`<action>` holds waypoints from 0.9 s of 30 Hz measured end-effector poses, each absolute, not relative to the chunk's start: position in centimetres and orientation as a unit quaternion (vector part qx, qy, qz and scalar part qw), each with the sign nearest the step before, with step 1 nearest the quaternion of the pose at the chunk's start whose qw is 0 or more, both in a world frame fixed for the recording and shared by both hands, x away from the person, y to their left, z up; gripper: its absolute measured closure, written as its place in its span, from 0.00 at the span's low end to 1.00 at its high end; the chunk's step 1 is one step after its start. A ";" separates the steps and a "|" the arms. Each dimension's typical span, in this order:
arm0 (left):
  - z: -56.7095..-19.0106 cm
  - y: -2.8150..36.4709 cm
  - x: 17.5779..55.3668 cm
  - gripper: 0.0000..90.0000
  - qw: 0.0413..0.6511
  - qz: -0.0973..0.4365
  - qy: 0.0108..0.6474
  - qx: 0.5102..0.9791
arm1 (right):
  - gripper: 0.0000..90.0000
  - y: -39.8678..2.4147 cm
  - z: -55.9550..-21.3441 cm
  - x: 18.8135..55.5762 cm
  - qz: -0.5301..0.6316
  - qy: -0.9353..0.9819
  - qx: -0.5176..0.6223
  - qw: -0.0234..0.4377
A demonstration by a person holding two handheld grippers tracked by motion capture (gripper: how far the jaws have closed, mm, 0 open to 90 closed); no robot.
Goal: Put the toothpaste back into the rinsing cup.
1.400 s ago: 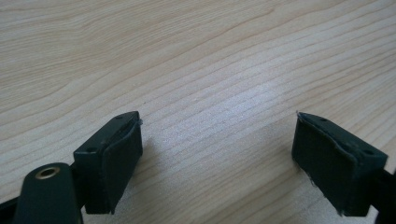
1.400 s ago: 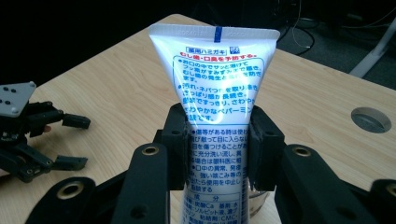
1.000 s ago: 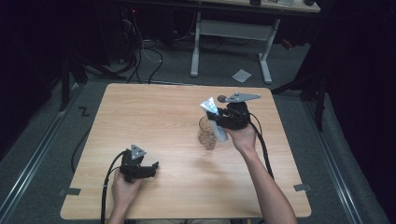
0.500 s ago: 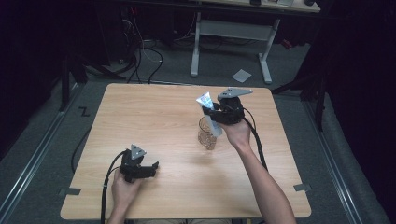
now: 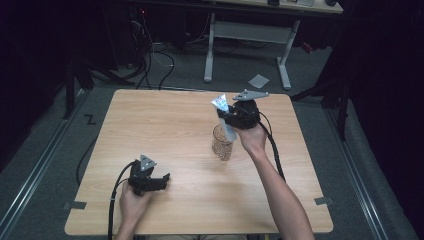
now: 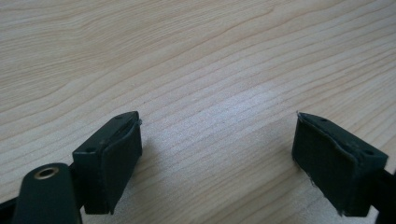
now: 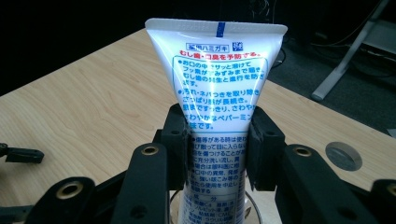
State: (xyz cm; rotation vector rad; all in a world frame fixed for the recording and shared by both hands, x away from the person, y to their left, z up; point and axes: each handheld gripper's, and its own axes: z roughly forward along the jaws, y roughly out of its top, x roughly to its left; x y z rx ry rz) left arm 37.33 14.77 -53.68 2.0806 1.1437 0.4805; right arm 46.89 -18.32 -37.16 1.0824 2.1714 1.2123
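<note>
One glass (image 5: 222, 143) (patterned, seemingly) under tube (image 7: 215, 88)

the table (image 5: 165, 120) is evenly lit from above while the floor and room around it sink into near black. shadows under the hands are soft and short. in the right gripper view the tube (image 7: 215, 70) is sharp, with a white glare streak down its print; the background is dim. the left gripper view is bright, the wood grain crisp, the near jaws slightly soft.
</note>
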 end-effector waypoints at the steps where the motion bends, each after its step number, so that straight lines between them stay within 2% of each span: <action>1: -53.7 14.8 37.3 0.18 0.352 0.186 0.442 0.804 | 0.72 -18.3 -37.2 47.0 0.435 0.783 0.389 0.216; 27: -53.7 14.8 37.3 0.18 0.352 0.186 0.442 0.804 | 0.72 -18.2 -38.2 48.3 0.424 0.781 0.402 0.221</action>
